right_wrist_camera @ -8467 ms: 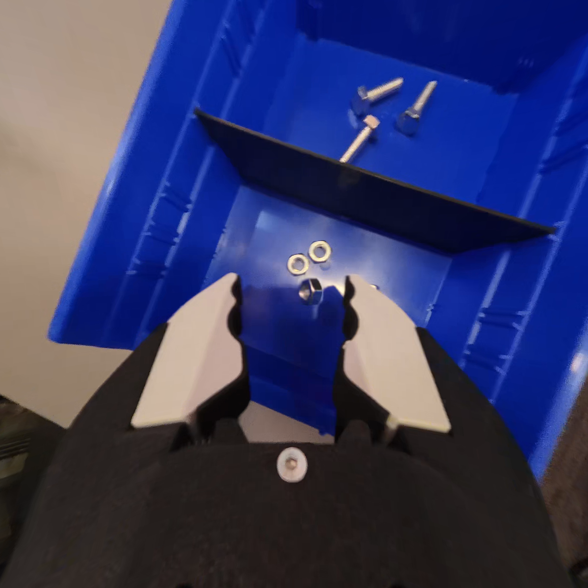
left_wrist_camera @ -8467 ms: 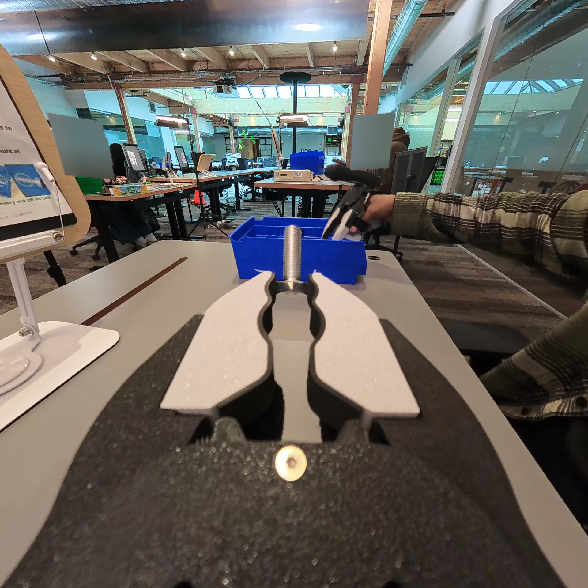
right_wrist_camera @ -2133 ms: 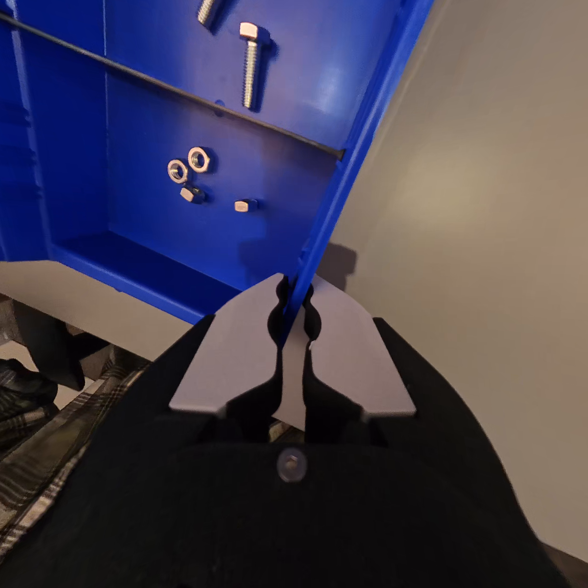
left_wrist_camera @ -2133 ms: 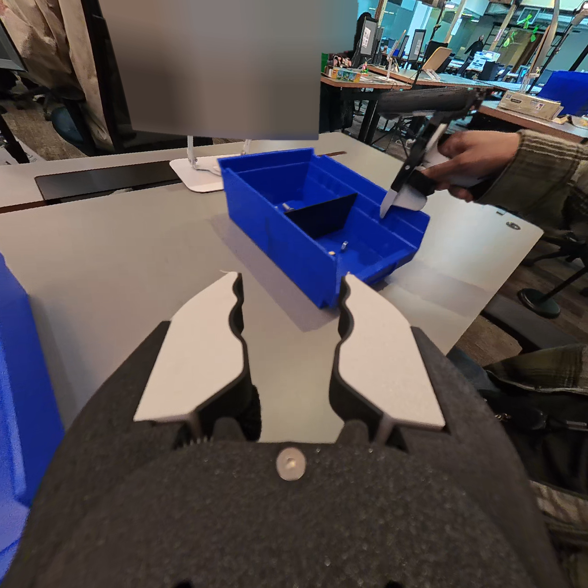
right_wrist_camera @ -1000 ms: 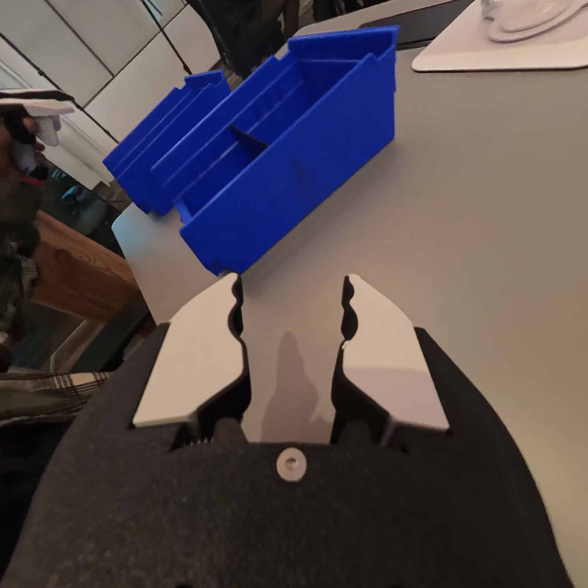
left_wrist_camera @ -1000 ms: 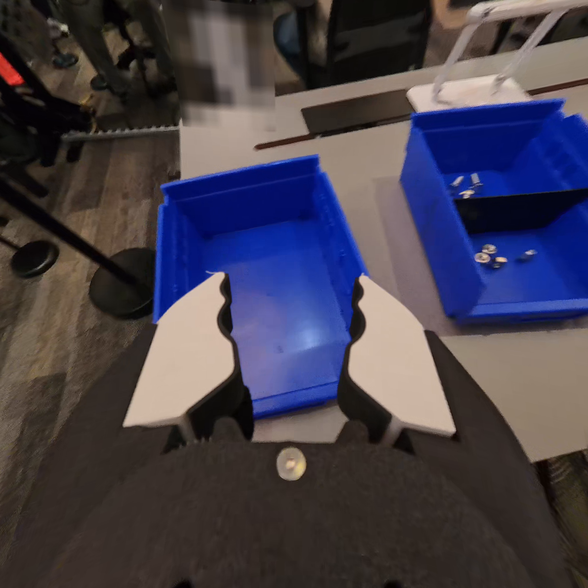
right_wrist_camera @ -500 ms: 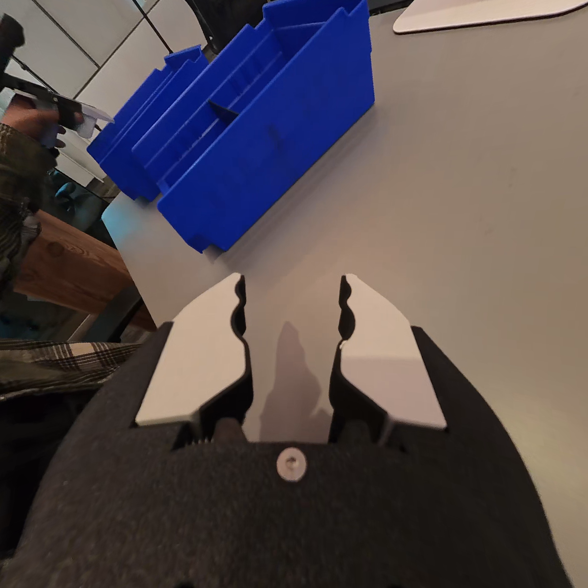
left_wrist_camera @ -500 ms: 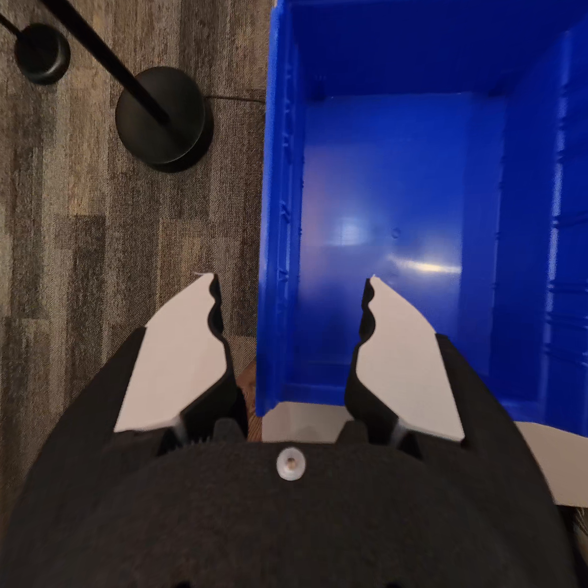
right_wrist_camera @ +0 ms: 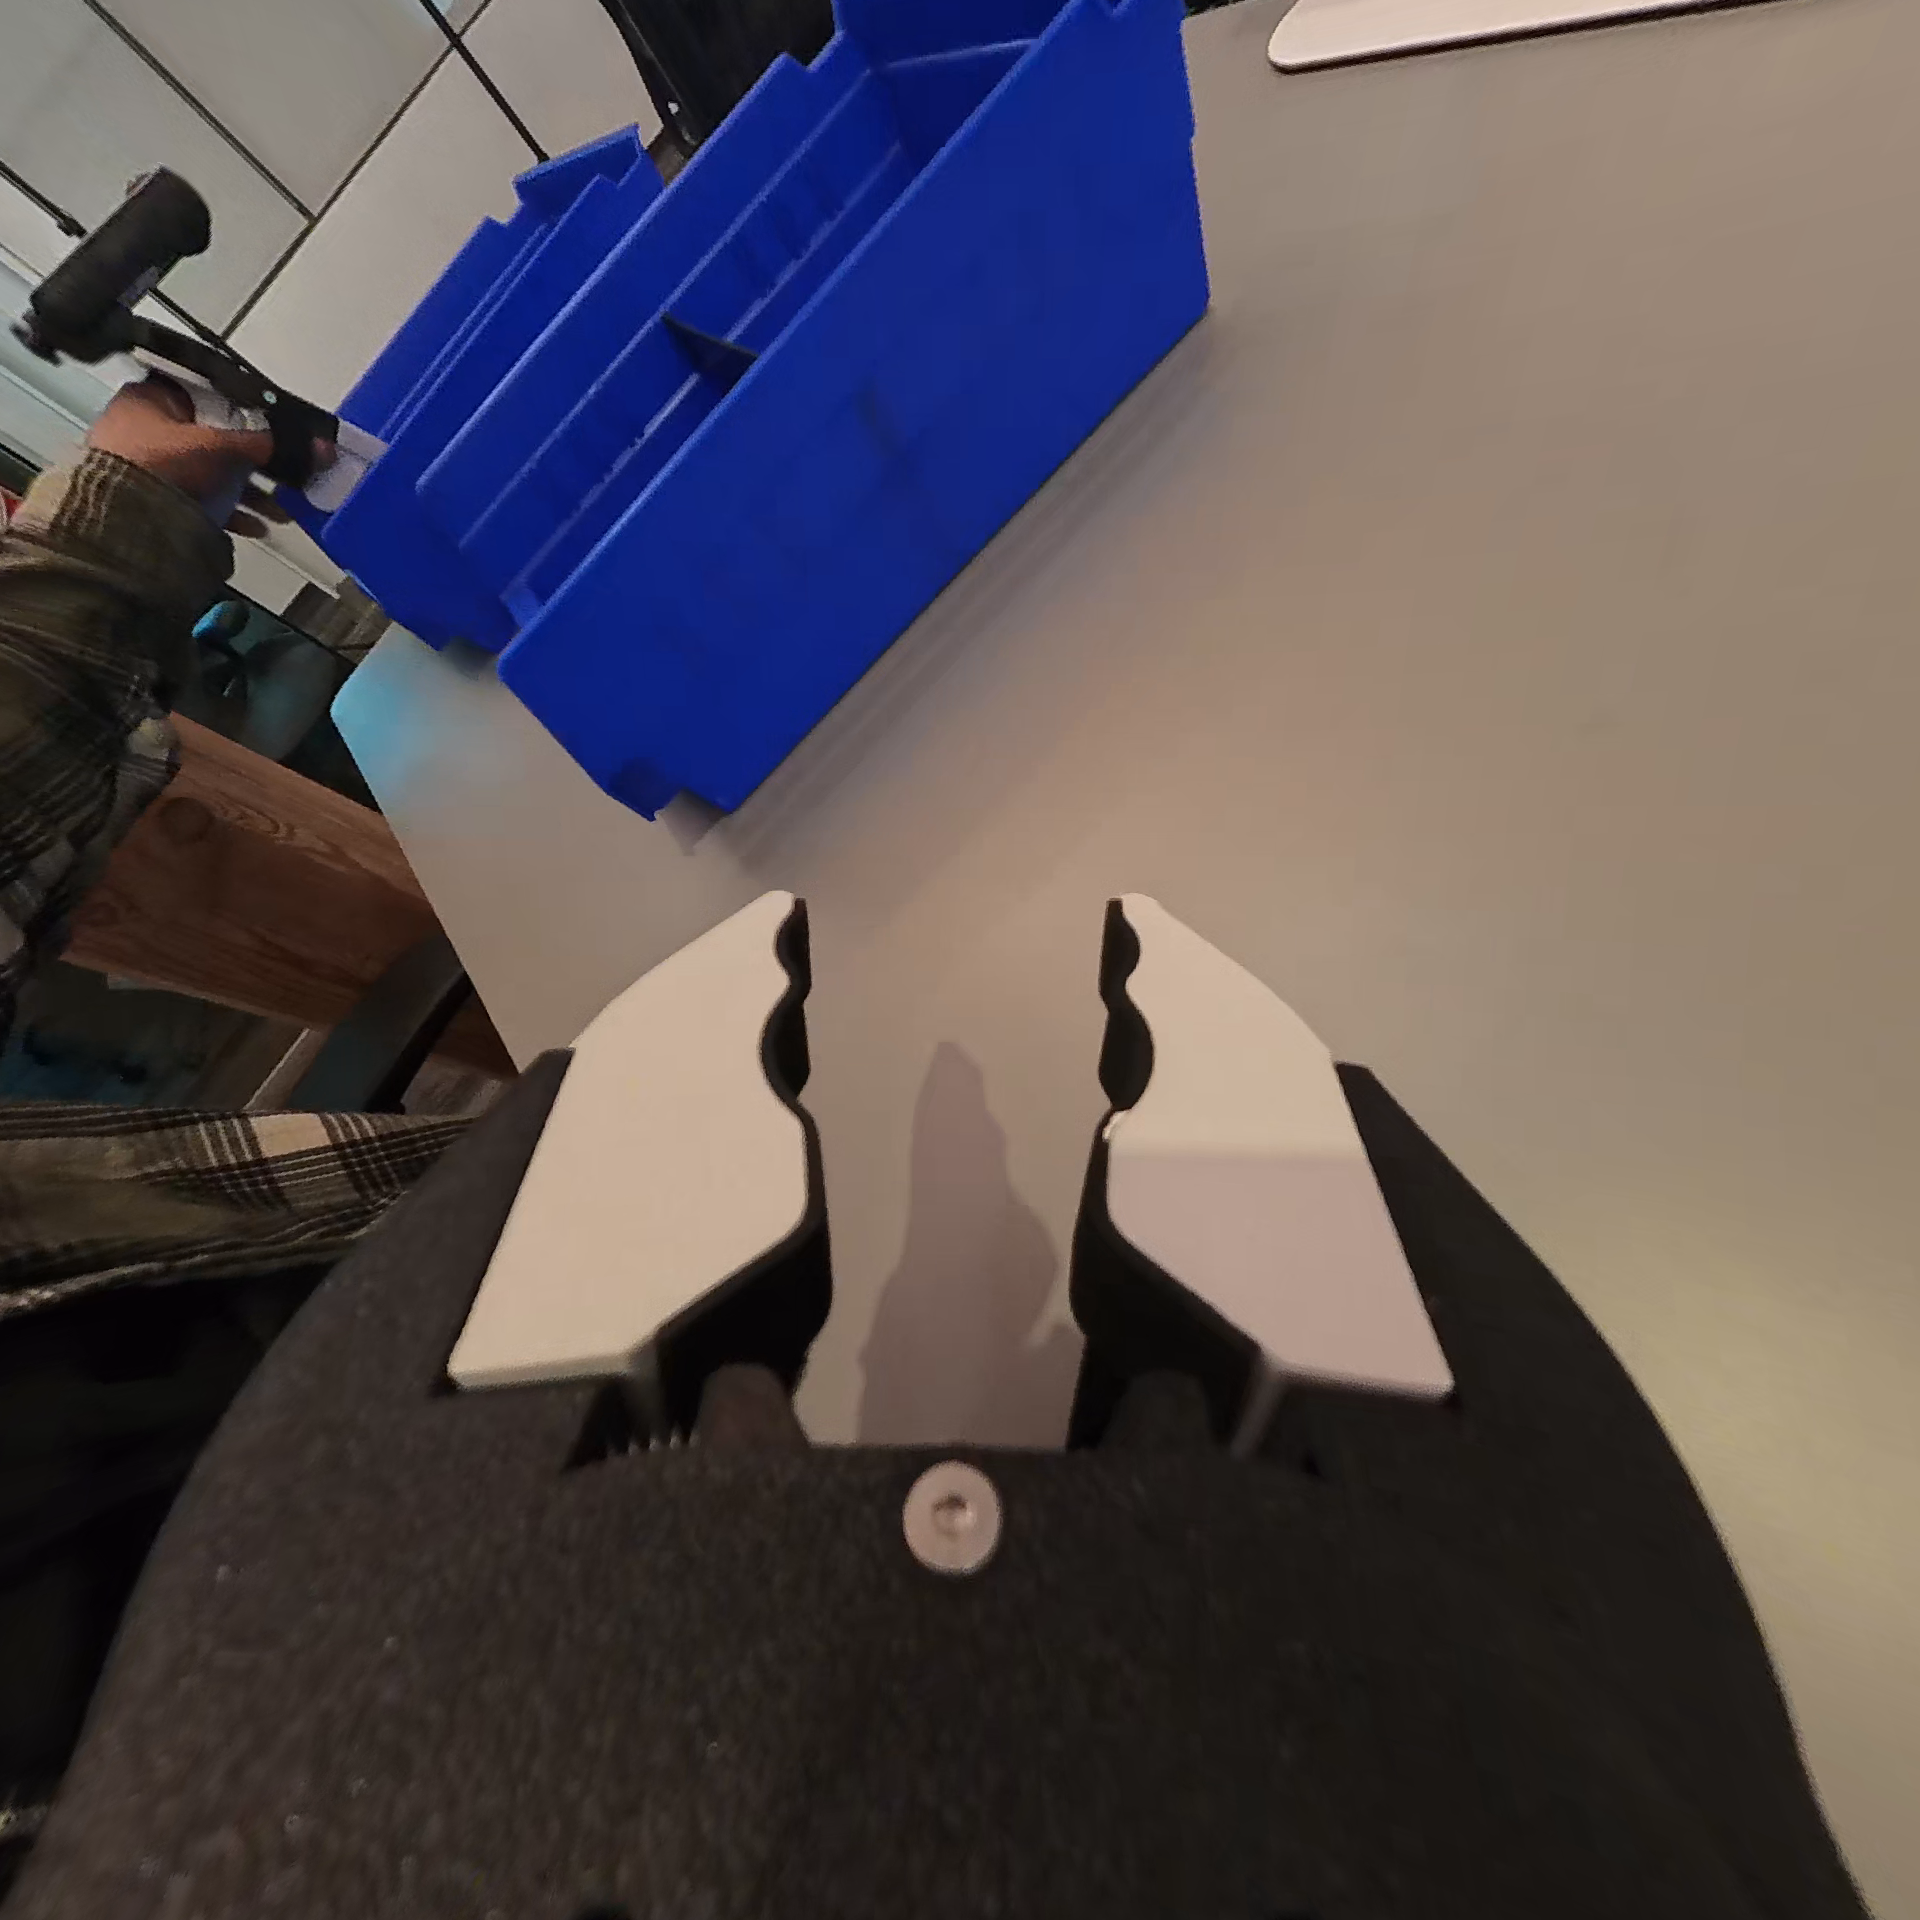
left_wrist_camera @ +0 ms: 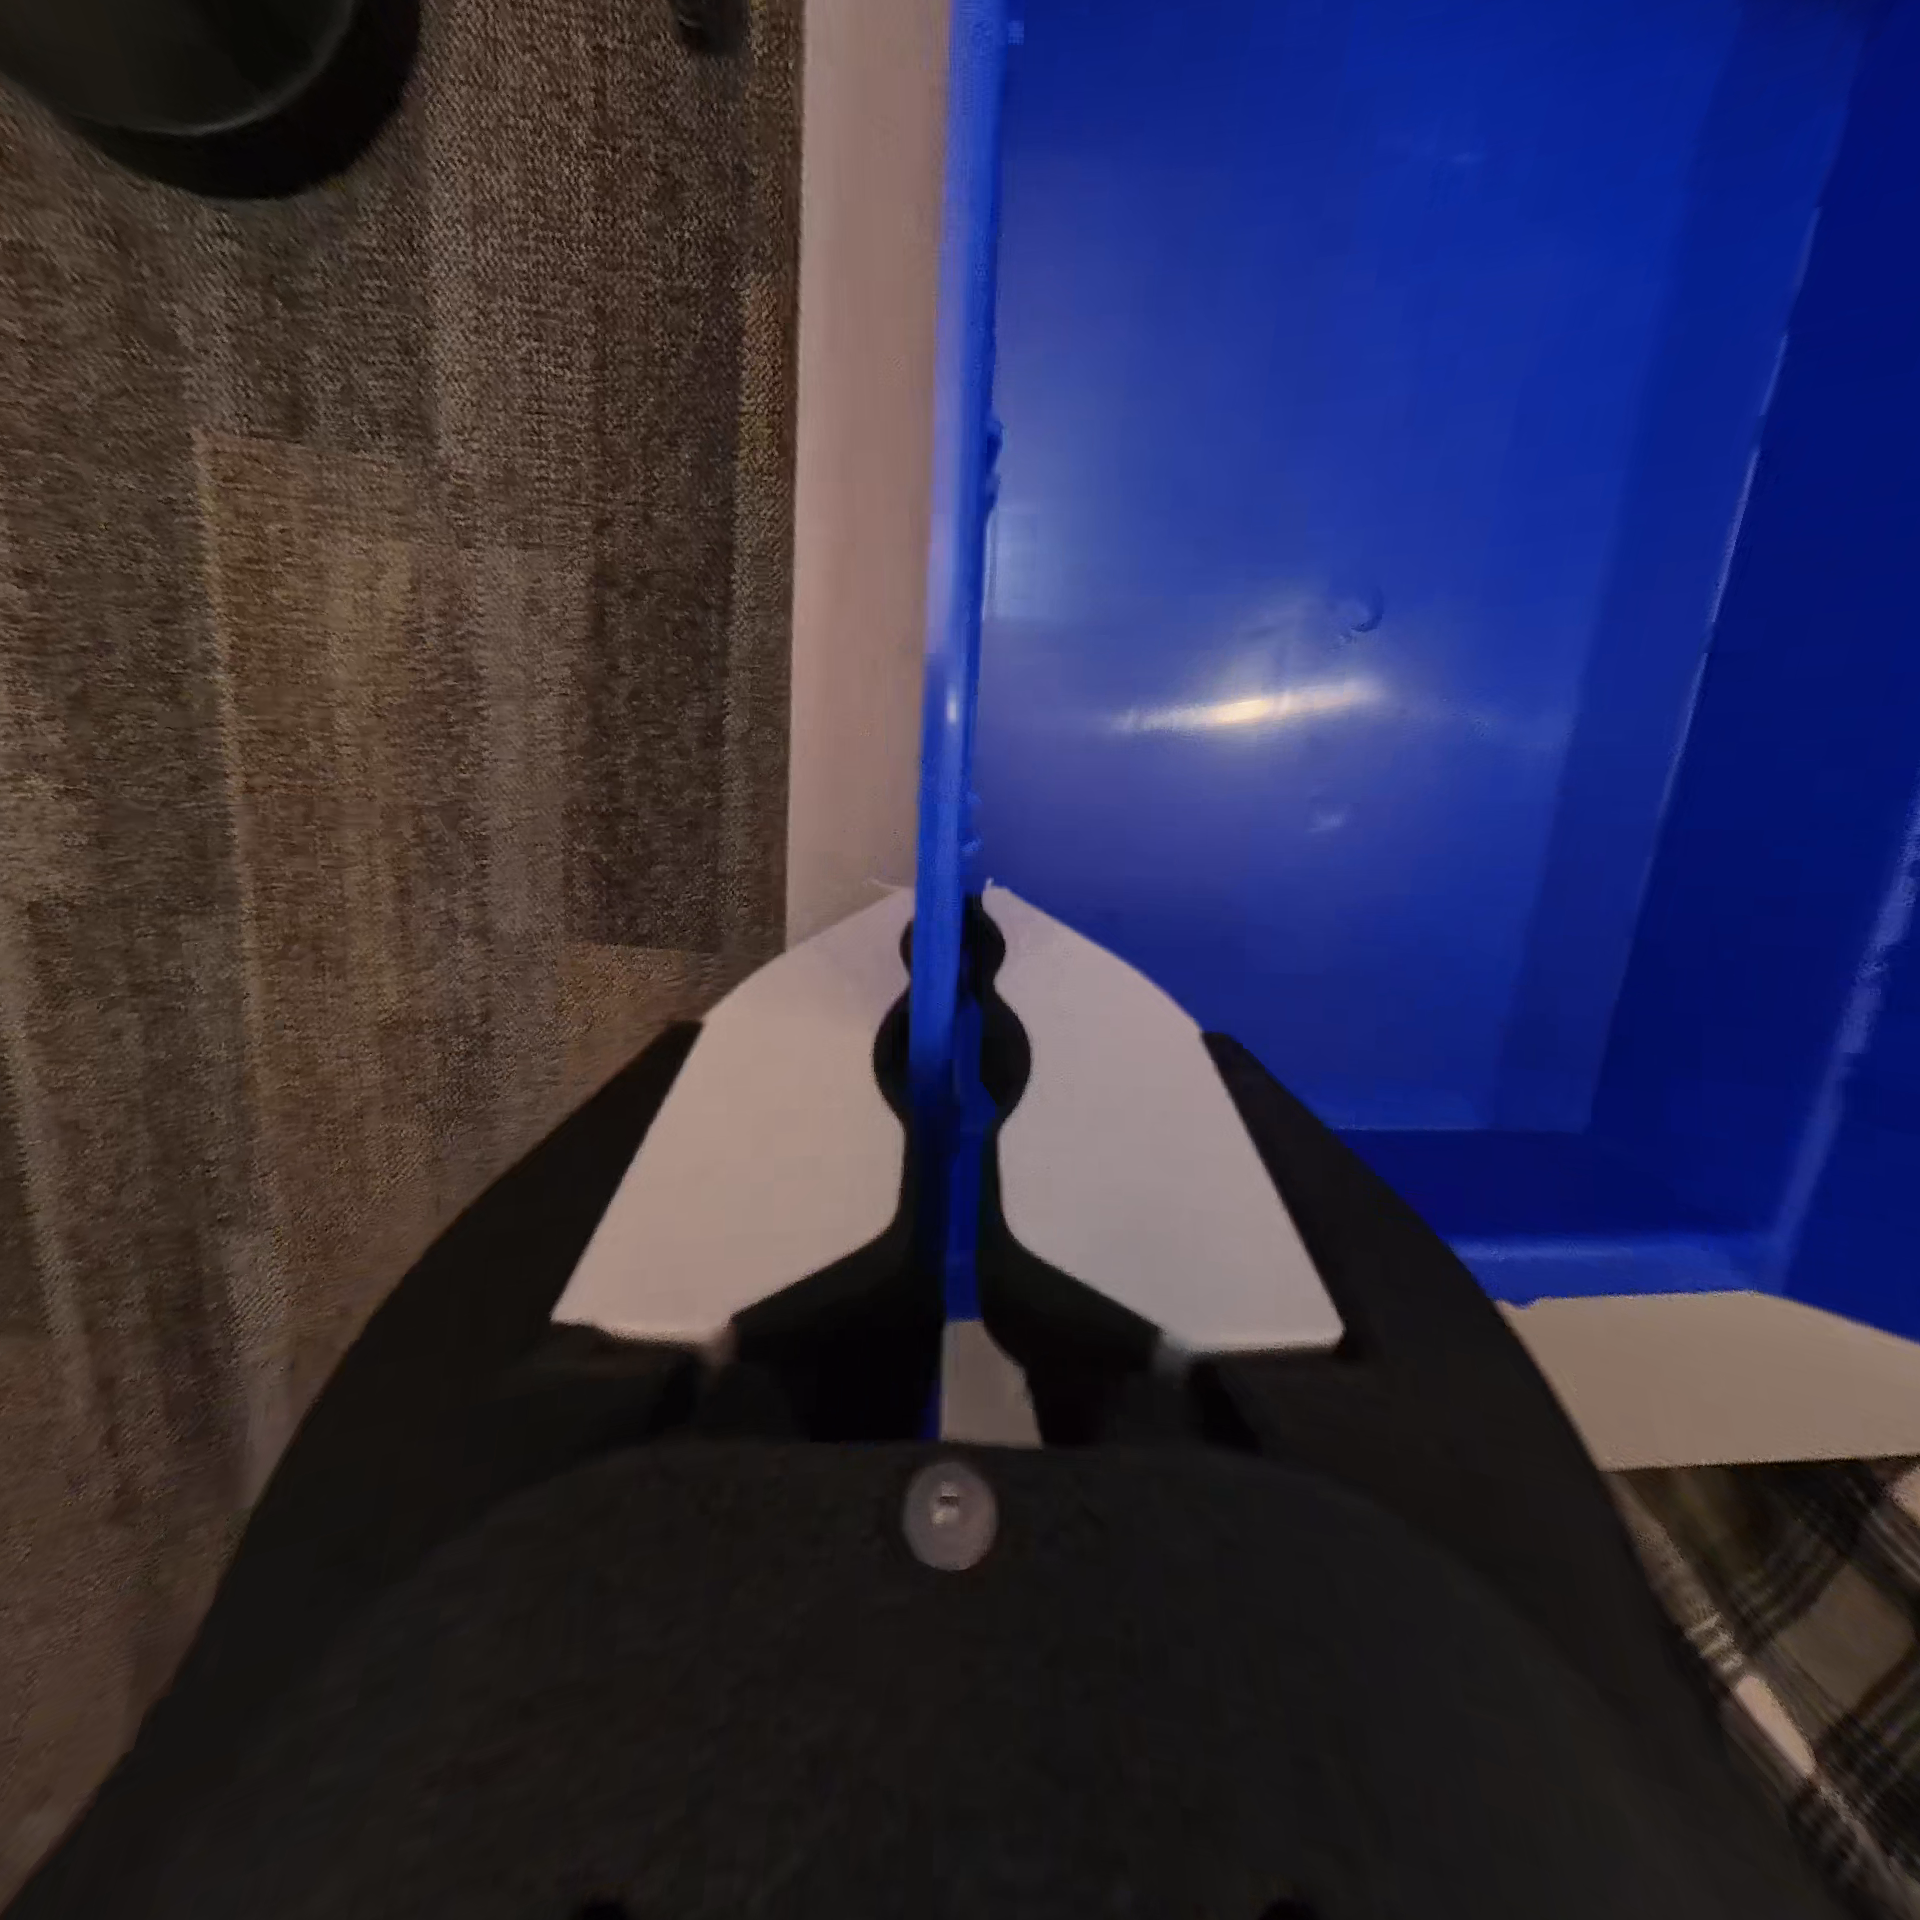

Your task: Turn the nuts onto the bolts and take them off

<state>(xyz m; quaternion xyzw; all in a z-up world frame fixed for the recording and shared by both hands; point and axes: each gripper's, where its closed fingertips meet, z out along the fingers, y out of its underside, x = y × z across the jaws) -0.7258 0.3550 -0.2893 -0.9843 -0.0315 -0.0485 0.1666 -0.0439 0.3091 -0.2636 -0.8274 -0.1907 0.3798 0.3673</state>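
Observation:
My left gripper (left_wrist_camera: 943,914) is shut on the left wall of an empty blue bin (left_wrist_camera: 1351,520), one finger outside and one inside. The same bin (right_wrist_camera: 457,416) shows far left in the right wrist view, with the left gripper (right_wrist_camera: 343,462) clamped on its near corner. A second blue bin (right_wrist_camera: 883,457) with a black divider (right_wrist_camera: 707,353) stands beside it; its contents are hidden by its walls. My right gripper (right_wrist_camera: 951,914) is open and empty, low over the grey table (right_wrist_camera: 1455,623). No nuts or bolts are visible.
The table's left edge (left_wrist_camera: 862,468) runs close beside the held bin, with carpet floor (left_wrist_camera: 364,623) and a black stand base (left_wrist_camera: 208,83) below. A white pad (right_wrist_camera: 1558,31) lies at the far right. A plaid sleeve (right_wrist_camera: 94,665) is at left. My right fingertips sit around 70 centimeters from my left ones.
My left gripper dropped down over the empty bin's left wall and closed on it. My right gripper stayed open and shifted only slightly over the table.

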